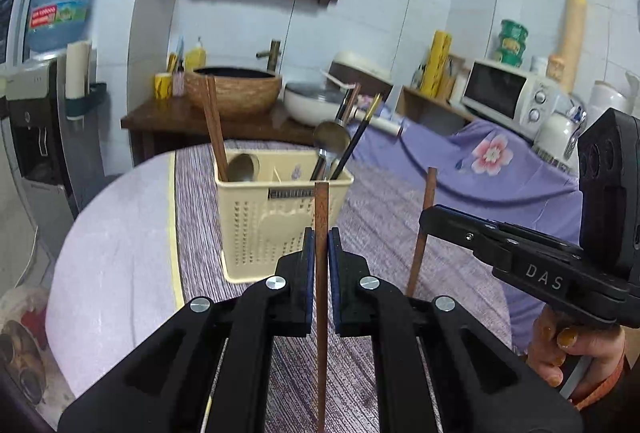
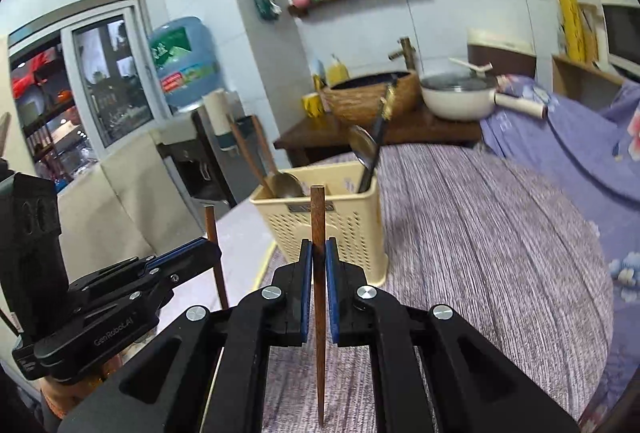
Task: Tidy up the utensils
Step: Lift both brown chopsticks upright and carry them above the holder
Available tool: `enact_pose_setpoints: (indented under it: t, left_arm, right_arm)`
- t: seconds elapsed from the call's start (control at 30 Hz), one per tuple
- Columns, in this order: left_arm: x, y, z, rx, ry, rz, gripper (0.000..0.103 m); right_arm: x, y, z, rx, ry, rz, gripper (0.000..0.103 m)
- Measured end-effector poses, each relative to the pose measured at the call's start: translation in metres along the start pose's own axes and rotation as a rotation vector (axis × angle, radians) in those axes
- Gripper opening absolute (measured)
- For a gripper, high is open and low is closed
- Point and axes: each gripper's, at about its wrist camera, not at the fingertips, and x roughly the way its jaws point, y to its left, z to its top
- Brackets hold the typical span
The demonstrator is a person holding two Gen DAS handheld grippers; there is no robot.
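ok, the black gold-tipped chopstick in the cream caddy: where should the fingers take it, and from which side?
Grip the black gold-tipped chopstick on its bare upper shaft, just under the gold tip. It leans right, out of the cream caddy's right compartment, and the silver spoon's bowl crowds its left. So come from above and from the right, fingers across the shaft. Both grippers hold brown chopsticks now, so free one first.

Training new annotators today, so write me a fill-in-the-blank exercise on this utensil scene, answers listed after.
1. The left claw is shut on a wooden ____.
2. The right claw grips its own chopstick, so ____ chopsticks are held in all.
3. The perforated basket is ____ in colour.
4. A chopstick in the left claw stands nearly ____.

Missing words: chopstick; two; cream; upright
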Motion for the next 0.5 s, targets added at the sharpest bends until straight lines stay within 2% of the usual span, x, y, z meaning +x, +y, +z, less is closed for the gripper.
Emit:
enact_pose_setpoints:
  t: [0.17, 0.5]
  left_arm:
    - [-0.02, 0.0, 0.011, 0.007, -0.037, 0.007, 0.007]
    - [-0.021, 0.006, 0.01, 0.004, -0.043, 0.018, 0.007]
  right_arm:
    - [-0.011, 0.015, 0.01, -0.039, -0.022, -0.001, 0.007]
    - [-0.005, 0.021, 0.013, -0.069, -0.009, -0.029, 0.007]
